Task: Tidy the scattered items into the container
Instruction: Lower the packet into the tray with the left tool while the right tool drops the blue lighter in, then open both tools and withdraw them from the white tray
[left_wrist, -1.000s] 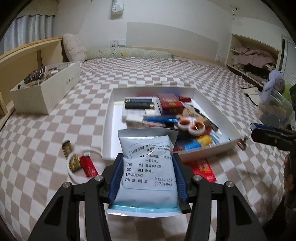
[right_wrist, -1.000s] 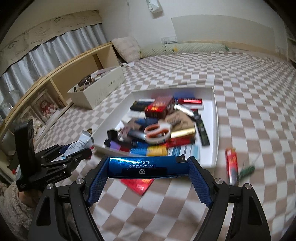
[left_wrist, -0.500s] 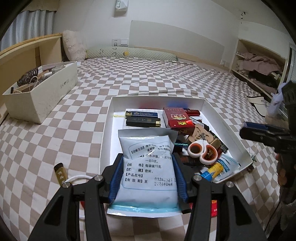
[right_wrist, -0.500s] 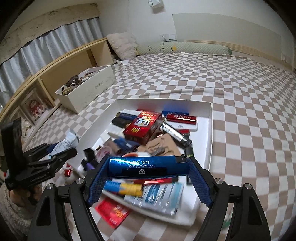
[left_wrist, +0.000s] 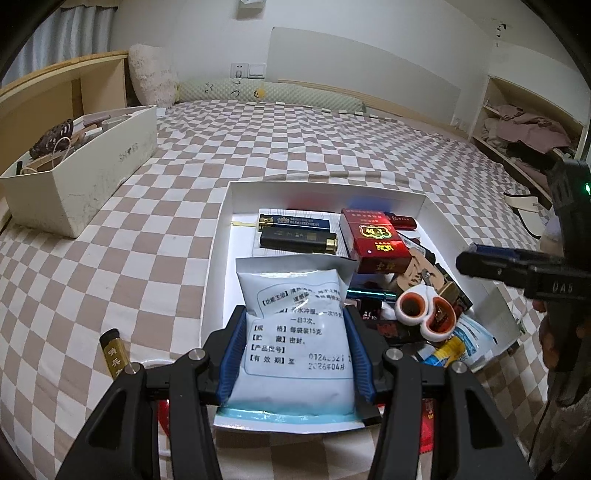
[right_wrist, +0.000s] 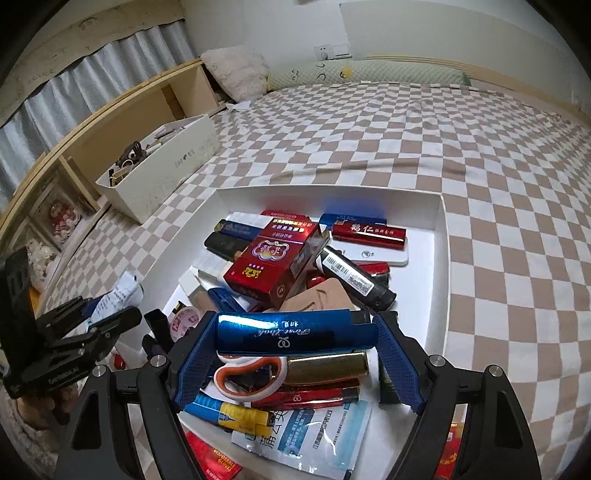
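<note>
My left gripper (left_wrist: 295, 347) is shut on a white medicine sachet (left_wrist: 295, 325) with blue trim, held over the near left part of the white tray (left_wrist: 325, 190). My right gripper (right_wrist: 295, 354) is shut on a shiny blue lighter (right_wrist: 295, 332), held crosswise above the tray (right_wrist: 441, 236). The tray holds a red cigarette pack (right_wrist: 273, 258), scissors with white handles (right_wrist: 251, 376), several lighters and sachets. The right gripper shows at the right edge of the left wrist view (left_wrist: 517, 266); the left gripper shows at the left of the right wrist view (right_wrist: 92, 325).
A gold-tipped dark lighter (left_wrist: 114, 350) lies on the checkered bedspread left of the tray. A red packet (right_wrist: 214, 458) lies by the tray's near edge. A cream box of odds and ends (left_wrist: 81, 166) stands far left. Shelves with clothes (left_wrist: 524, 129) are at the right.
Both grippers have moved forward with their loads, from before the tray's near edge to over the tray. The tray and its contents now look closer and larger.
</note>
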